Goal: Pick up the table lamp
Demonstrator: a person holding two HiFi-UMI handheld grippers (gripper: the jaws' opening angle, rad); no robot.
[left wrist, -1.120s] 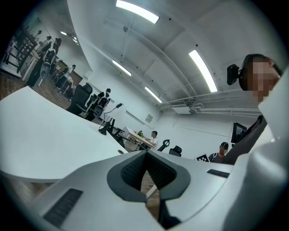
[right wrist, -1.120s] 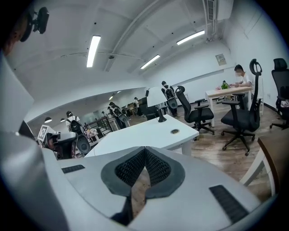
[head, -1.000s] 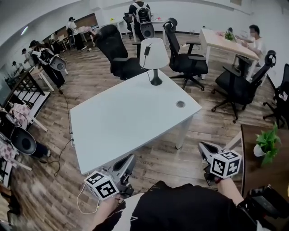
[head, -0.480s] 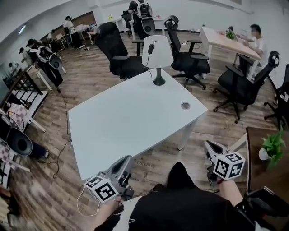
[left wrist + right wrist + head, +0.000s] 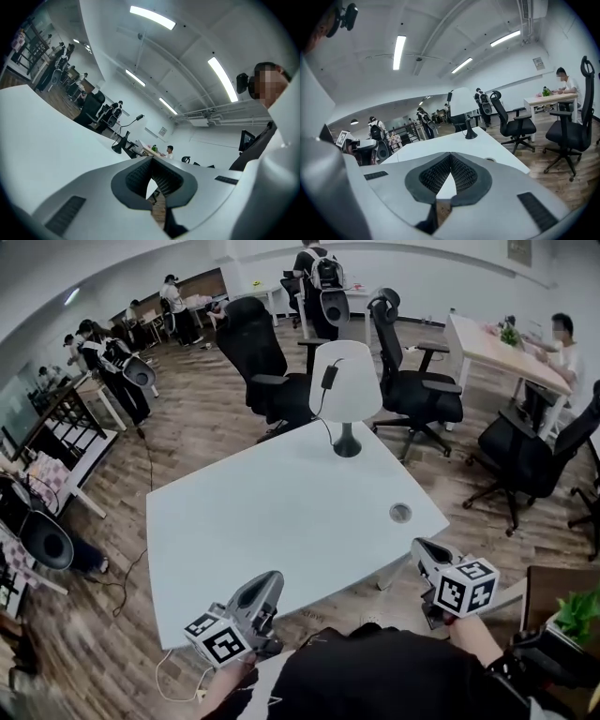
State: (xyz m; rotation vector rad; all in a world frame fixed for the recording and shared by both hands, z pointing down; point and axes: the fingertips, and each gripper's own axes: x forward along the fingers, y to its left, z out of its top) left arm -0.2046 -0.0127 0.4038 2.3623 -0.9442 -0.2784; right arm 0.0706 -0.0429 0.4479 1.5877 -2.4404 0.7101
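Note:
The table lamp [image 5: 346,382] has a white shade, a thin dark stem and a round black base, with a black switch hanging on its cord. It stands upright at the far edge of the white table [image 5: 272,521]. My left gripper [image 5: 268,581] is shut and empty, just over the table's near edge. My right gripper [image 5: 418,550] is also shut and empty, by the near right corner. Both are far short of the lamp. In the left gripper view the lamp [image 5: 116,146] is small and distant beyond the jaws [image 5: 151,160]. The right gripper view shows the lamp [image 5: 462,101] straight ahead past the shut gripper [image 5: 451,157].
A round cable hole [image 5: 400,513] sits in the table's right part. Black office chairs [image 5: 269,368] [image 5: 418,390] stand right behind the lamp. A wooden desk [image 5: 502,350] with a seated person is at the far right, a potted plant [image 5: 577,611] near right. Several people stand at the back left.
Both grippers have moved forward up to the table's near edge, still shut. The table and lamp now sit closer and larger in the head view.

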